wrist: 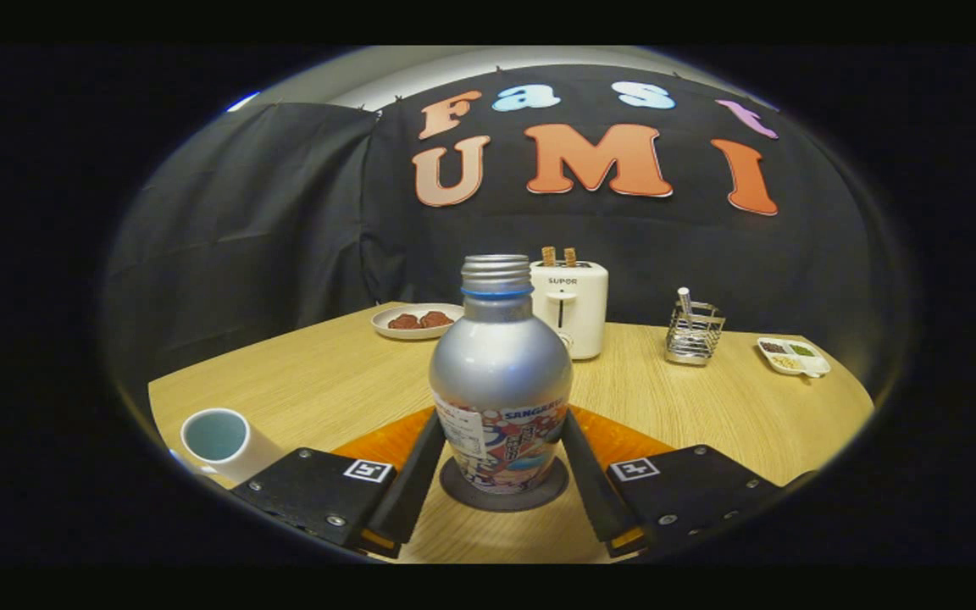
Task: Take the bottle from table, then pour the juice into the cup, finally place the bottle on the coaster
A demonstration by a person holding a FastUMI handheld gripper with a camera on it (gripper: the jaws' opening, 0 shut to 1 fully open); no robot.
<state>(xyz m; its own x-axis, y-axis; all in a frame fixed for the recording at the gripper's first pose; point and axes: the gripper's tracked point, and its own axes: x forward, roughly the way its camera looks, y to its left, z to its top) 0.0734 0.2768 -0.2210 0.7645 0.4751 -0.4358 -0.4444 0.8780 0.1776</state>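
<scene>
Bottle point(501, 381) stood upright on dark round coaster point(505, 493), gripper point(501, 445) fingers at its sides.
Both fingers touched bottle's lower body w/ label, clamped on it; cap off, threaded neck bare; orange mat point(623, 440) lay under coaster on wood table point(318, 381); cup point(221, 440) stood left of fingers; toaster point(571, 305), plate point(416, 320), wire rack point(693, 332), small tray point(793, 354) well beyond.

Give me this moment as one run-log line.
gripper: fingers against both sides of bottle | bottle: upright on coaster, uncapped | cup: beside gripper | phase: placing bottle
</scene>
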